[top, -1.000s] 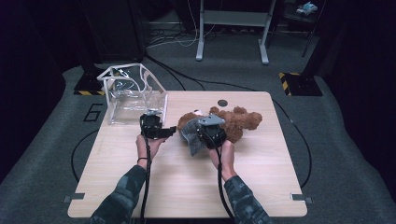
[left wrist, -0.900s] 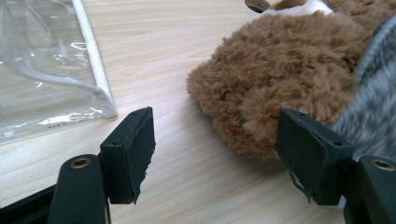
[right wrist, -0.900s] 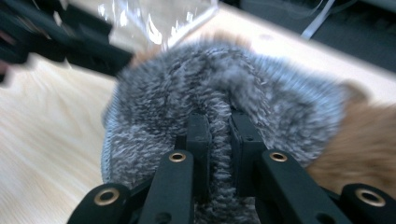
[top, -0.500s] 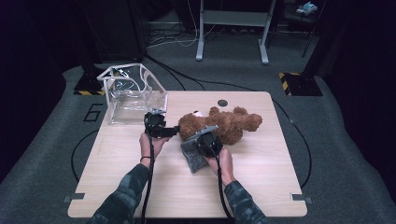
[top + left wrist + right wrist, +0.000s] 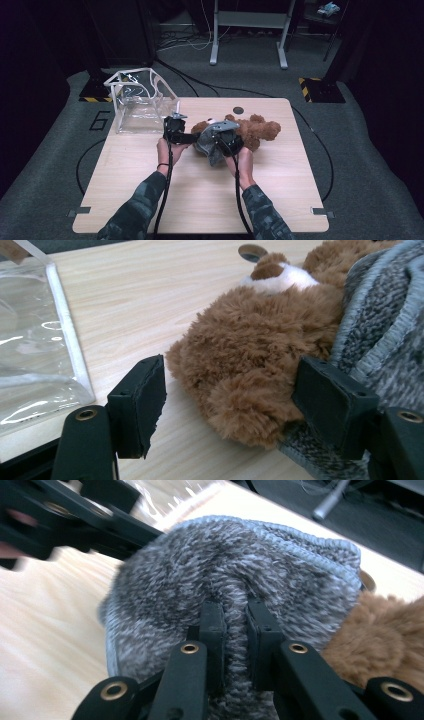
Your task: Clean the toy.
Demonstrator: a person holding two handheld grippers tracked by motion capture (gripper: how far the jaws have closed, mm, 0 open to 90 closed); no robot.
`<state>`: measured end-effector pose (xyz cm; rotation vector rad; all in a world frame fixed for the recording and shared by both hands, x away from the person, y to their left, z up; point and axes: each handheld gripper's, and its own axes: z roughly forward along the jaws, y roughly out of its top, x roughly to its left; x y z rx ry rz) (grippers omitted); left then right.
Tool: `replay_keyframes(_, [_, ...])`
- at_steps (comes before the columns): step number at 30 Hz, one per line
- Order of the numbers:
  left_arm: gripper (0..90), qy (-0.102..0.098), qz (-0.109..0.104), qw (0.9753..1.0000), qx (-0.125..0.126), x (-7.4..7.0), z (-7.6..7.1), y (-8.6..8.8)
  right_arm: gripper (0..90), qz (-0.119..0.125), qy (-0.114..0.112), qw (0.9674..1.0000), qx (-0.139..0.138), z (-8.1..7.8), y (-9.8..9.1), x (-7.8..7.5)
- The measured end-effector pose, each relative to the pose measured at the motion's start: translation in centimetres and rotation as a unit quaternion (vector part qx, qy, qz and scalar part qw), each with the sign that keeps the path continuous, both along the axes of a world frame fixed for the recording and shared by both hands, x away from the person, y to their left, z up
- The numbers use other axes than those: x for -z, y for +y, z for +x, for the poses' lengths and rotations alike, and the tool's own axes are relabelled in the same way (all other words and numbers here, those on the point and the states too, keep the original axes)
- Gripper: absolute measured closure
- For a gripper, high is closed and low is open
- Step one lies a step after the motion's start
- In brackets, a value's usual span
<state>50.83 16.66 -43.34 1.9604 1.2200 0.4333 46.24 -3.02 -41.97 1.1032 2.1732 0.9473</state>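
While my right gripper [image 5: 235, 630] pinches a fold of the grey knit garment [image 5: 240, 575] covering the teddy bear [image 5: 257, 129] at the table's [image 5: 200, 200] centre, my left gripper [image 5: 240, 400] stands apart astride a furry limb, apparently untouching; its head stays hidden.

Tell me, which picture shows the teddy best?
The high view: the whole teddy lies on the table, with a grey hat over one end. The left gripper view shows a close furry part between open jaws. The right gripper view catches some brown fur beside the hat.
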Motion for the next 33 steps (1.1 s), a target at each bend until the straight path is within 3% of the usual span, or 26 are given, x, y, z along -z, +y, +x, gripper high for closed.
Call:
replay_keyframes(3, [28.6,-0.002,0.002,1.0,-0.002,0.0,0.1,-0.3,80.4,-0.003,0.002,0.9999,0.016,0.2,-0.4,0.2])
replay_keyframes(6, [28.7,-0.002,0.015,0.9999,0.002,0.0,0.3,-0.5,80.4,-0.017,-0.016,0.9992,0.032,-0.2,-1.8,-0.4])
replay_keyframes(10, [28.6,-0.001,0.013,0.9999,0.001,0.2,0.3,-0.5,80.4,-0.023,-0.027,0.9979,0.054,-0.6,-3.6,-1.3])
replay_keyframes(16, [28.6,-0.001,0.01,0.9999,0.0,0.4,0.3,-0.7,80.4,-0.009,-0.035,0.9955,0.087,-0.8,-6.1,-2.0])
replay_keyframes(18, [28.6,-0.001,0.015,0.9999,0.004,0.3,0.3,-0.7,80.3,0.001,-0.038,0.9957,0.085,-1.0,-6.7,-2.2])
replay_keyframes(21, [28.6,-0.006,0.009,0.9999,0.004,0.1,0.1,-0.8,80.0,0.028,-0.036,0.9977,0.05,-1.6,-6.2,-2.3])
replay_keyframes(22, [28.6,-0.008,0.007,0.9999,0.006,0.0,0.0,-0.9,79.9,0.043,-0.028,0.9984,0.024,-1.9,-5.3,-2.2])
replay_keyframes(26, [28.7,-0.004,0.011,0.9999,0.007,0.1,0.1,-1.2,79.8,0.034,-0.012,0.9994,0.001,-1.8,-3.7,-1.5])
replay_keyframes(29, [28.6,-0.002,0.015,0.9999,0.009,0.1,0.3,-1.1,79.7,0.033,0.005,0.9992,0.021,-1.2,-3.8,-0.7])
replay_keyframes(33, [28.4,-0.003,0.012,0.9999,0.01,0.2,0.3,-1.0,79.4,0.047,0.015,0.9978,0.044,-1.2,-6.6,-0.4])
